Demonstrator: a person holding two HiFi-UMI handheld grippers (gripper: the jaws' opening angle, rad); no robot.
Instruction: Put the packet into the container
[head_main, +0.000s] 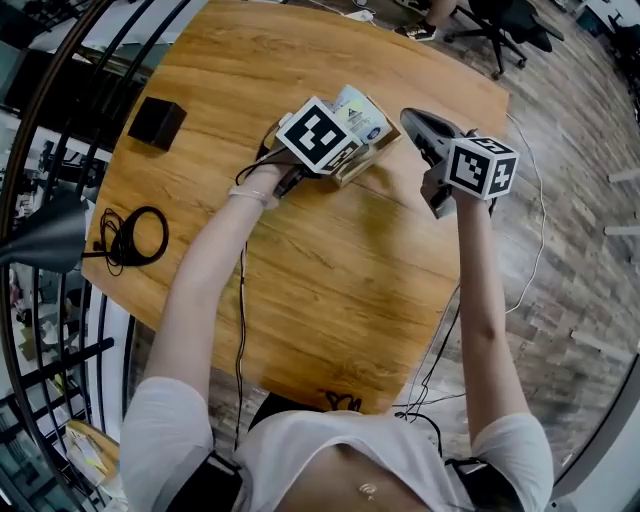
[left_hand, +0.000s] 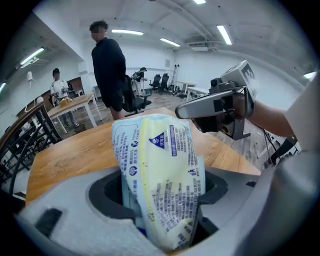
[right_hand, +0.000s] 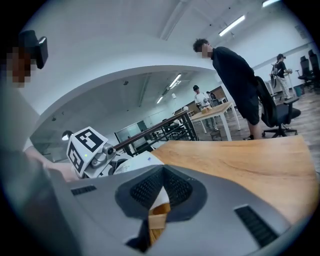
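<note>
Your left arm (head_main: 200, 290) reaches forward and inward. Its grey plastic two-jaw left gripper (head_main: 362, 140) tips downward, with the jaws spread wide and pressed on a pale yellow and blue printed plastic packet (left_hand: 160, 170). Your right arm (head_main: 482, 300) stretches straight ahead. The matching grey right gripper (head_main: 415, 122) sits nearly level just beside the left one, its jaws together and holding nothing.

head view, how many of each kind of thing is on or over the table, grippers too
gripper: 2 (left gripper shut on the packet, right gripper holding nothing)
packet: 1
tan container: 1
black box: 1
cable: 1
total: 6
</note>
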